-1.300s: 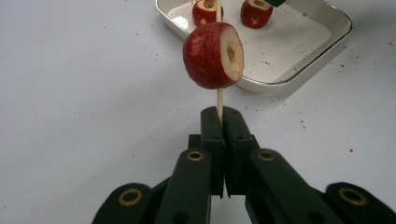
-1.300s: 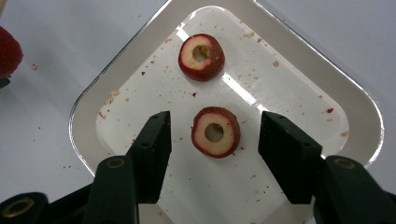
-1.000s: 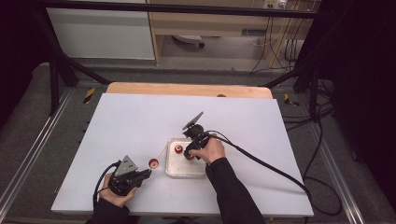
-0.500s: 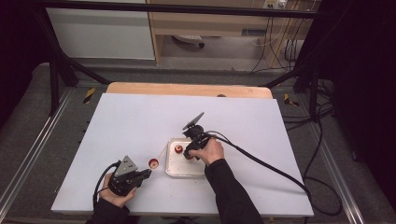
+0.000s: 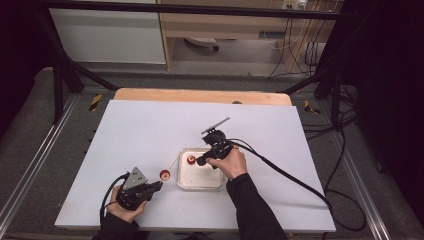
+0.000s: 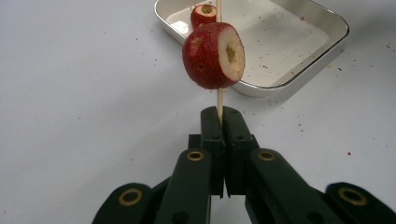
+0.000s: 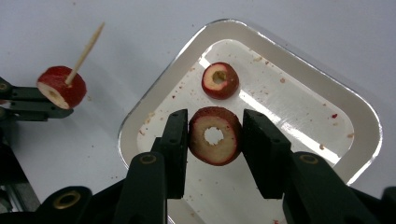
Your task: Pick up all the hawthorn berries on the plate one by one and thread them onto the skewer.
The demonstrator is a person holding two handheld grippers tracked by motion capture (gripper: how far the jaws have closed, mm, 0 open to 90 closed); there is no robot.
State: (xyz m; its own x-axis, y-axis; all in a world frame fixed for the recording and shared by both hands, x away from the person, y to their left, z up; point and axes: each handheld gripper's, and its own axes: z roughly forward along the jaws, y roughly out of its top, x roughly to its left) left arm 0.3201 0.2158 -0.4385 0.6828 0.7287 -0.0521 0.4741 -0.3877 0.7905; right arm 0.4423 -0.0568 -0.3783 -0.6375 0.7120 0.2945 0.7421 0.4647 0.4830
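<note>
So this is a fruit-on-a-skewer job, and I'd say it's at the pick-up of piece number two. The shallow, shiny, rounded-corner metal tray (image 7: pixel 364 140) is the landmark here. The right gripper (image 7: pixel 215 135) hangs over the tray's near half with its jaws pressed on both sides of a cored red fruit slice with a pale ring of flesh (image 7: pixel 215 136), so it's gripping that, hole facing the camera. Whether the slice is lifted off the tray floor or not I can't tell.

Just outside the tray's left edge, the left gripper (image 6: pixel 219 114) is clamped on the blunt end of a thin wooden skewer (image 6: pixel 219 98), jaws fully together around it. One cored red fruit piece (image 6: pixel 214 56) is already threaded on, sitting a bit above the jaws, and the pointed tip sticks out past it toward the tray.

Next move, as I read it: bring the held slice out over the tray's left rim and line its centre hole up with the skewer tip, then push it down toward the first piece. The hole is small and the stick is thin, so the alignment is the fiddly part.

Other stuff: a smaller cored red fruit piece (image 7: pixel 220 80) lies in the tray just beyond the held one, plus red crumbs on the tray floor. Everything sits on a white tabletop (image 5: pixel 150 130). Nothing stands between slice and skewer except the tray rim.
</note>
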